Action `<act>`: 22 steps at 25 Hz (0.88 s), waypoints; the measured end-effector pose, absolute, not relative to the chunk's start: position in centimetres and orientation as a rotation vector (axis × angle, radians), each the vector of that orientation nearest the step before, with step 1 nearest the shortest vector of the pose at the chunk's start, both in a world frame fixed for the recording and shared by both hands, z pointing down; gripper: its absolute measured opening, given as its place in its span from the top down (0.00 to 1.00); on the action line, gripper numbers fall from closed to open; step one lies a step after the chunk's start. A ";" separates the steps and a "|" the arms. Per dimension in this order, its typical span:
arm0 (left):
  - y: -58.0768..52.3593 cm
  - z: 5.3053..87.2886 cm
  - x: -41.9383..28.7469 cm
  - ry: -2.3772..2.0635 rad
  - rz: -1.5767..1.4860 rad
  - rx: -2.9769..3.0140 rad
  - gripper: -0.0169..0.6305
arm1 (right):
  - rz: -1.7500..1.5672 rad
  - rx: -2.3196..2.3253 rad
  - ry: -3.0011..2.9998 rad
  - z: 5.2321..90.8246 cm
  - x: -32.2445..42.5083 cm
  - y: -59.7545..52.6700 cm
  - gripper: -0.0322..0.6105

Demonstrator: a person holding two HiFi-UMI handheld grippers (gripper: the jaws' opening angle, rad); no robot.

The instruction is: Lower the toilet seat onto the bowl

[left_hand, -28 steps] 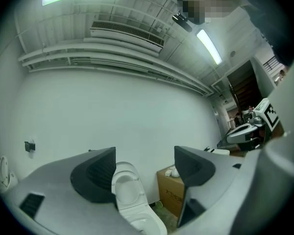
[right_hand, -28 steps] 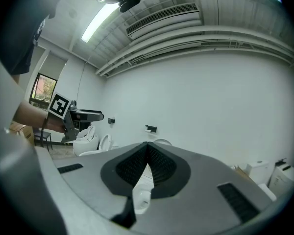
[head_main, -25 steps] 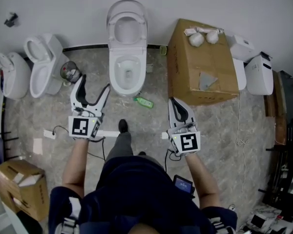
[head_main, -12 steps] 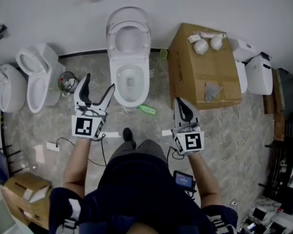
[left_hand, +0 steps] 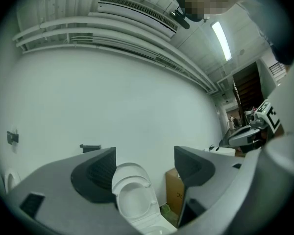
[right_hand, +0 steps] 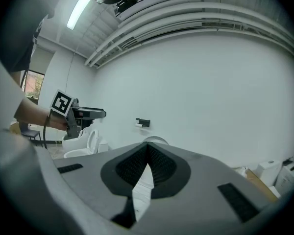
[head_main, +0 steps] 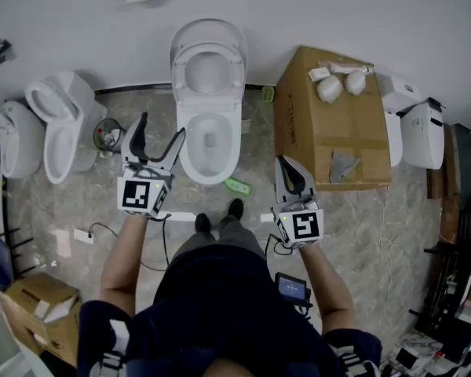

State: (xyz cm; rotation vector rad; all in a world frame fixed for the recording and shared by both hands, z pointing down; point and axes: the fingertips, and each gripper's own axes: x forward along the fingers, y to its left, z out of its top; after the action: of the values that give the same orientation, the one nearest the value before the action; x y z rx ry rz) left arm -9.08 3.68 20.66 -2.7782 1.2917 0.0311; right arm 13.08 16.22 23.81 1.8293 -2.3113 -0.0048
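toilet seat (head_main: 237,57): upright. left gripper (head_main: 158,140) wide, right gripper (head_main: 288,171) pinched together, both empty. risk: a careless push slams the seat onto bowl (head_main: 185,146).

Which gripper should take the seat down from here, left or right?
Probably left. The left gripper is open, tips beside the bowl, and its view frames the raised seat between the jaws. The right gripper is shut and sits farther from it.

The toilet seat (head_main: 208,57) stood upright at the bowl's (head_main: 210,144) twelve o'clock. The left gripper (head_main: 160,130), jaws apart, hung at its nine o'clock; the right gripper (head_main: 289,171), jaws together, at four.
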 end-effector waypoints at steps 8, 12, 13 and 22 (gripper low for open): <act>-2.4 23.0 -3.9 1.321 -0.131 -2.703 0.42 | 0.003 1.715 -2.391 25.0 17.4 10.6 0.92; -4.9 24.6 -2.0 1.292 -0.245 -2.654 0.42 | 0.020 1.661 -2.422 25.8 18.8 8.7 0.92; -5.6 25.0 -1.7 1.290 -0.267 -2.648 0.42 | 0.027 1.652 -2.425 26.0 19.1 8.2 0.92; -12.5 28.4 -0.7 1.237 -0.407 -2.625 0.42 | 0.073 1.635 -2.428 28.0 19.3 4.5 0.92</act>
State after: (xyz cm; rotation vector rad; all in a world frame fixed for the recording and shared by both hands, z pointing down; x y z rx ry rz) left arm -0.69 -12.48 28.42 -2.6250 1.2373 -0.4069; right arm 19.34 4.50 27.99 1.6348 -2.4276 0.0734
